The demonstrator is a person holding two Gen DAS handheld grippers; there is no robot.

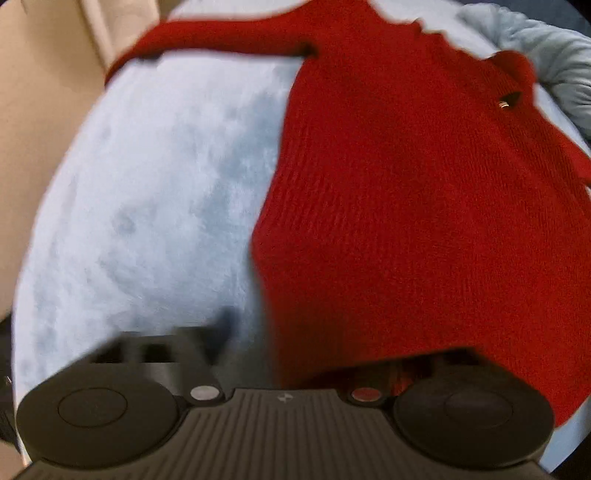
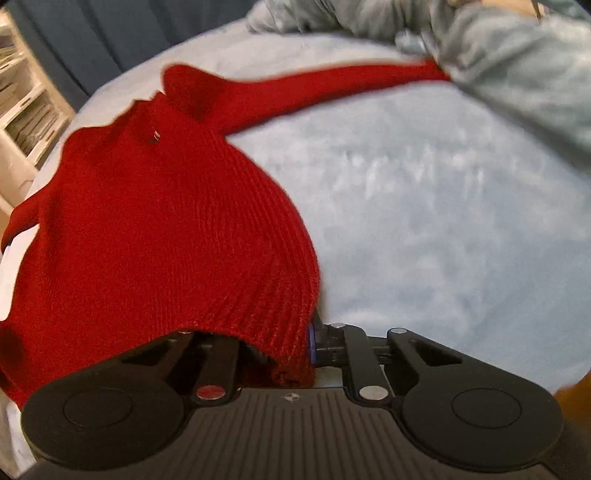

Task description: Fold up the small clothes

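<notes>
A red knit sweater [image 1: 406,203] lies spread on a pale blue fleece blanket [image 1: 147,203], one sleeve [image 1: 221,40] stretched out to the far left. Its ribbed hem is raised and drapes over my left gripper [image 1: 258,339], which is blurred and shut on the hem's edge; the fabric hides most of the fingers. In the right wrist view the same sweater [image 2: 147,221] fills the left side, its other sleeve [image 2: 332,85] reaching to the far right. My right gripper [image 2: 295,350] is shut on the hem's corner, and the left finger is under the knit.
A bunched grey-blue blanket [image 2: 517,74] lies at the far right over the sleeve's cuff and shows as a bunched blanket [image 1: 554,55] in the left wrist view. White shelves [image 2: 26,110] and a dark curtain [image 2: 110,29] stand beyond the bed. A beige surface [image 1: 37,110] borders the left.
</notes>
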